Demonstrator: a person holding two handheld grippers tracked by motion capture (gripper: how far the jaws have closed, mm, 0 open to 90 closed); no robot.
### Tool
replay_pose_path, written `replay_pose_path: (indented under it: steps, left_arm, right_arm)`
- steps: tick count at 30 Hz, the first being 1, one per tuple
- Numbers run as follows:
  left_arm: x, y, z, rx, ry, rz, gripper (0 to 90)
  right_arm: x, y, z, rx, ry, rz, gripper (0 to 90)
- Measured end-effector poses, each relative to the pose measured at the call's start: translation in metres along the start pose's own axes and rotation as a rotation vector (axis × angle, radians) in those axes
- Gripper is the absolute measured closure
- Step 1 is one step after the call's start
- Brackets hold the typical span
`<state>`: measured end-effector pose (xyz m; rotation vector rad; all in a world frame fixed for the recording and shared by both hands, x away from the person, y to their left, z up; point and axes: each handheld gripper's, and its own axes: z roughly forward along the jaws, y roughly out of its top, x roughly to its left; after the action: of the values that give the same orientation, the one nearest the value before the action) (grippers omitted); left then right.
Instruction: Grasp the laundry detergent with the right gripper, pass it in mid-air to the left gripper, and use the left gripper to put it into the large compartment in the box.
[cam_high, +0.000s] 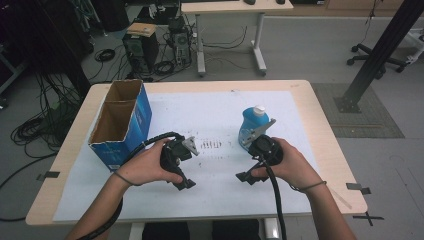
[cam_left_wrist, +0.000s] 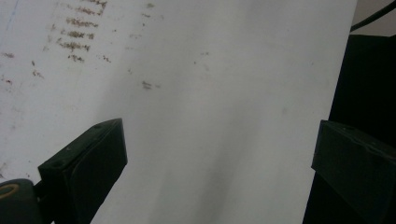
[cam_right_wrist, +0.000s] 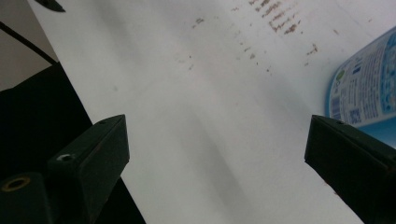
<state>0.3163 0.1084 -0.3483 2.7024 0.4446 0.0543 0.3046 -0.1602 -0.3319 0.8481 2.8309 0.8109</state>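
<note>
An open-topped blue cardboard box (cam_high: 121, 123) stands at the left of a white sheet (cam_high: 210, 115) that covers the table. A blue bottle (cam_high: 251, 124) with a white cap stands upright right of the middle; its label (cam_right_wrist: 364, 87) also appears at the right edge of the right gripper view. A hand holds my left gripper (cam_high: 180, 175) just right of the box, open (cam_left_wrist: 219, 140) over bare sheet. My right gripper (cam_high: 250, 176) is held in front of the bottle, also open (cam_right_wrist: 215, 128), with nothing between its jaws.
Brown smudges (cam_high: 212, 145) mark the sheet between the two grippers. The wooden table rim (cam_high: 327, 135) runs around the sheet. On the floor behind are a second desk (cam_high: 230, 10), computer towers (cam_high: 141, 46), cables (cam_high: 35, 127) and a black post (cam_high: 380, 50).
</note>
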Motion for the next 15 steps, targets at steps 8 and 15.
replay_pose_path:
  steps: [8,15]
  left_arm:
    - [-0.001,-0.002,0.000,0.003,0.000,-0.004,3.5]
    - [-0.001,-0.001,-0.001,0.002,-0.001,-0.001,3.4]
  right_arm:
    - [-0.005,-0.023,-0.005,-0.004,-0.014,0.050,6.4]
    - [-0.011,-0.045,-0.008,0.011,-0.030,0.084,6.5]
